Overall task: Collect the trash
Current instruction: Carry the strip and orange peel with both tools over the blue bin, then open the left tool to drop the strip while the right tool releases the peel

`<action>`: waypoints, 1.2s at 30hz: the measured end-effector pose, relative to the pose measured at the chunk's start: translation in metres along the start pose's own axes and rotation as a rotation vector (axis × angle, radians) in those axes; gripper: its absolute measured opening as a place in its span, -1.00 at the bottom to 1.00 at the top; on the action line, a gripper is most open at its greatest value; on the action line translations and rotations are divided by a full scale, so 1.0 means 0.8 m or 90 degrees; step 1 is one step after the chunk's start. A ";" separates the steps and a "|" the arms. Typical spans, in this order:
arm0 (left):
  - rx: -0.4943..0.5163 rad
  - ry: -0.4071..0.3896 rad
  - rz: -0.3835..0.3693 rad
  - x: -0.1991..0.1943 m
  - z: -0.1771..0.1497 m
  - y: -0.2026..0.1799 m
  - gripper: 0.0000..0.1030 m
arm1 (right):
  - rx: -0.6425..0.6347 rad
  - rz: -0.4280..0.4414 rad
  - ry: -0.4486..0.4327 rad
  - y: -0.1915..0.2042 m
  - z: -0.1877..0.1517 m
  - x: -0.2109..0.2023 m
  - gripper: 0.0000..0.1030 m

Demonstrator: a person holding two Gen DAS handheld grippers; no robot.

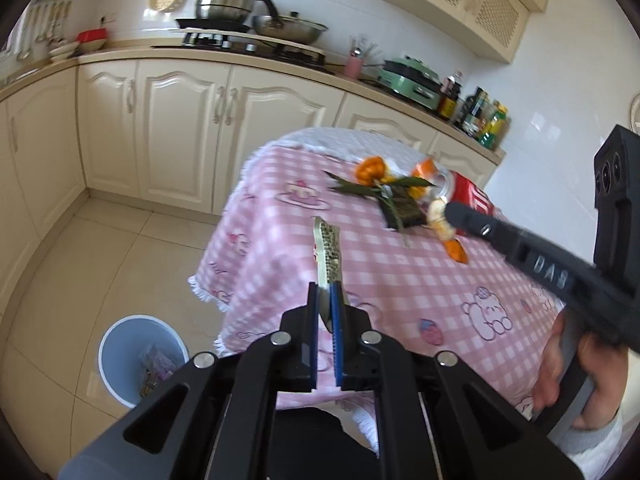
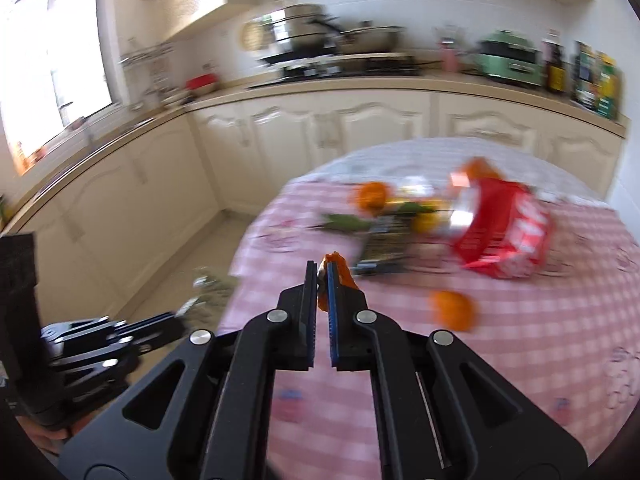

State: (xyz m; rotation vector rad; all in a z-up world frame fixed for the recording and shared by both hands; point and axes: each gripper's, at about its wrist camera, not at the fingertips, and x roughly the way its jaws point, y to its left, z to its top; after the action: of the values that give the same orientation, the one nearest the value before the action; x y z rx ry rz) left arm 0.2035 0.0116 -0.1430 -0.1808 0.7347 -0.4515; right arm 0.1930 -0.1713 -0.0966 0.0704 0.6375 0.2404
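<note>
My left gripper is shut on a flat green-and-gold wrapper, held edge-on above the left part of the pink checked table. My right gripper is shut on a piece of orange peel above the table. More trash lies at the table's far side: orange peels, green leaves, a dark wrapper and a red bag. In the right wrist view the red bag and a loose peel show, blurred.
A light blue bin with some trash in it stands on the tiled floor, left of the table. Cream kitchen cabinets with a stove, pots and bottles run behind. The right gripper's body crosses over the table's right side.
</note>
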 end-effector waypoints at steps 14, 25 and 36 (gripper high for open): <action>-0.156 0.008 0.137 -0.013 -0.038 0.203 -0.90 | -0.093 0.161 0.144 0.178 -0.034 0.190 -0.90; -0.266 0.094 0.192 0.082 -0.076 0.360 -0.90 | -0.090 0.167 0.269 0.228 -0.098 0.347 -0.90; -0.311 0.115 0.199 0.120 -0.103 0.402 -0.24 | -0.080 0.155 0.328 0.231 -0.133 0.401 -0.90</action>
State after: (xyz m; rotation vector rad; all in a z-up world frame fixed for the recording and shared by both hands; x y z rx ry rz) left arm 0.3172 0.2534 -0.3626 -0.4785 1.0249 0.0173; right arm 0.3417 0.0849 -0.3430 -0.0379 1.1261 0.5427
